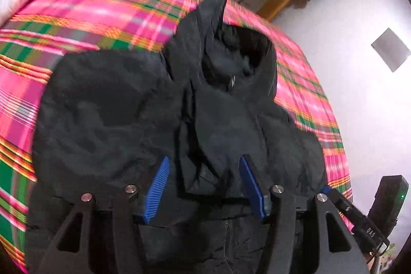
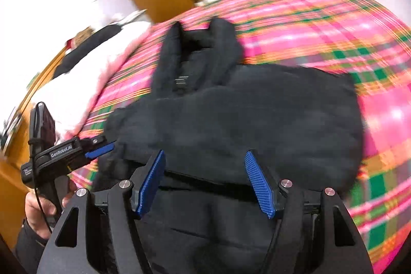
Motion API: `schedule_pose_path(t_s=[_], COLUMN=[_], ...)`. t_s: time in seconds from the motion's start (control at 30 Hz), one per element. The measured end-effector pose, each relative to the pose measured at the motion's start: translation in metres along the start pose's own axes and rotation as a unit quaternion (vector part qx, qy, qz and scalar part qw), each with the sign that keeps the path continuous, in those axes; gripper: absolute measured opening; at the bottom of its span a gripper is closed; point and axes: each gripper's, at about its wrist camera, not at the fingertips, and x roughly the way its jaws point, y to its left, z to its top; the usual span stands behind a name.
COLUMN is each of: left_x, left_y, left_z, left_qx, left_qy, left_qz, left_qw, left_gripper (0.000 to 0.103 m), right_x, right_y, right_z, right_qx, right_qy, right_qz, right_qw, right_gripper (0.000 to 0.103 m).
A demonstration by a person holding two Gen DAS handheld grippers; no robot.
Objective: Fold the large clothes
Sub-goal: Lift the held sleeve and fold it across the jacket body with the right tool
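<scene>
Lying on the plaid bed cover [image 1: 108, 17], the black hooded jacket [image 1: 123, 107] is puffy and creased, its hood [image 1: 231, 48] pointing far and one side folded over its middle. Pink plaid runs bare to the left and far sides; its right edge drops to pale floor [image 1: 346, 30]. Left claw [image 1: 204, 184] and right claw [image 2: 205, 181] both hover wide apart over the near hem, gripping nothing. Motion blur smears the fabric; the hem is cut off.

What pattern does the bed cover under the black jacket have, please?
The bed cover is a pink plaid with green, orange and white stripes, clearest in the left wrist view.
</scene>
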Motion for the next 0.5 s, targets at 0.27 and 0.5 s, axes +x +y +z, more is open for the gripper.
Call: schedule_pose_path(t_s=[0.27, 0.5], left_x=[0.001, -0.010], left_y=[-0.019, -0.004], left_z=[-0.009, -0.010], left_qx=[0.038, 0.041], left_qy=[-0.036, -0.056], left_qz=[0.010, 0.074], left_qw=[0.9986, 0.9948], left_gripper=[0.007, 0.006], right_x=[-0.033, -0.032], right_y=[-0.052, -0.057], right_z=[0.004, 0.021], right_qx=[0.028, 0.017], right_qy=[-0.022, -0.046], right_qz=[-0.064, -0.088], right_qw=[0.997, 0.995], right_gripper=[0.065, 0.042])
